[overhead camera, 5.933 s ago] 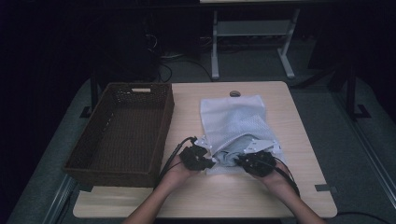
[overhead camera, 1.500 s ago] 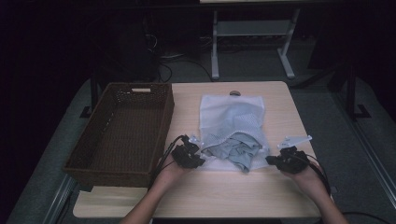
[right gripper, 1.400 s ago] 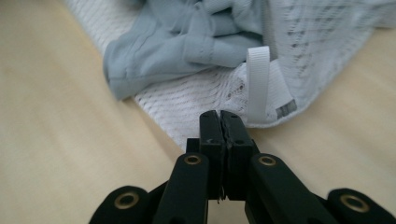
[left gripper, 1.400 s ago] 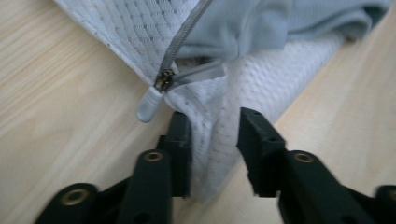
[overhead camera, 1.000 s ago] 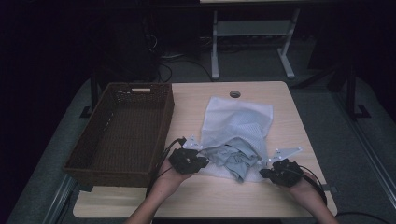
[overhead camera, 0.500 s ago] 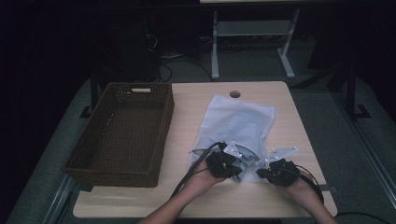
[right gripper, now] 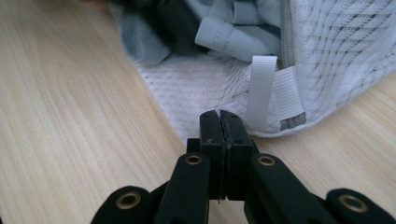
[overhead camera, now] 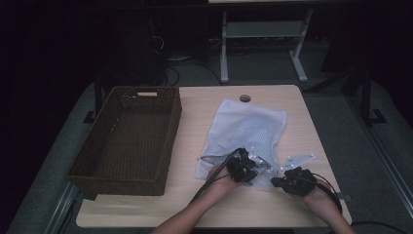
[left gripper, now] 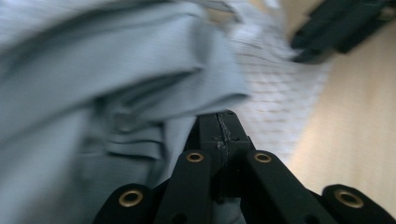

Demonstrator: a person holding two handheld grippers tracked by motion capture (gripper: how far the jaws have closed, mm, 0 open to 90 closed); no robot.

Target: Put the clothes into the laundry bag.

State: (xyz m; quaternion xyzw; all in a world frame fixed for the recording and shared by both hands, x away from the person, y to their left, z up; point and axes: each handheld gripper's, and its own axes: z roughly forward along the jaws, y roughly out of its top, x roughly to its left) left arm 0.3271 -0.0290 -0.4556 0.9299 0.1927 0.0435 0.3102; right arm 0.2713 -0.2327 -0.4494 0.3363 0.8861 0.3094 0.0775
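A white mesh laundry bag (overhead camera: 248,129) lies flat on the light wooden table (overhead camera: 195,214), its far edge just short of the round cable hole (overhead camera: 245,98) near the table's back edge. At the bag's near, open end a bunched grey garment (overhead camera: 219,158) sits partly inside the mesh. To the left of the bag, close beside it, stands a dark brown wicker basket (overhead camera: 104,178) with a handle slot in its far wall.

In the high view both hands work at the bag's near end. The left gripper (overhead camera: 242,168) sits over the bag's mouth, with its cable running back along the forearm. The right gripper (overhead camera: 282,181) is just to the right, at the bag's near right corner, close to the left one.

In the left gripper view the jaws of the left gripper (left gripper: 223,122) are pressed together with no gap, their tips buried under a fold of the grey garment (left gripper: 116,93); whether any cloth is pinched between them I cannot tell. White mesh (left gripper: 275,98) and bare table lie beyond, and the other gripper shows blurred at the top right.

In the right gripper view the right gripper (right gripper: 219,122) has its jaws closed flat against each other, tips touching the edge of the white mesh (right gripper: 196,88); whether they nip it I cannot tell. Just right of the tips is a white fabric loop (right gripper: 260,91) beside the zip end (right gripper: 290,100) at the bag's corner
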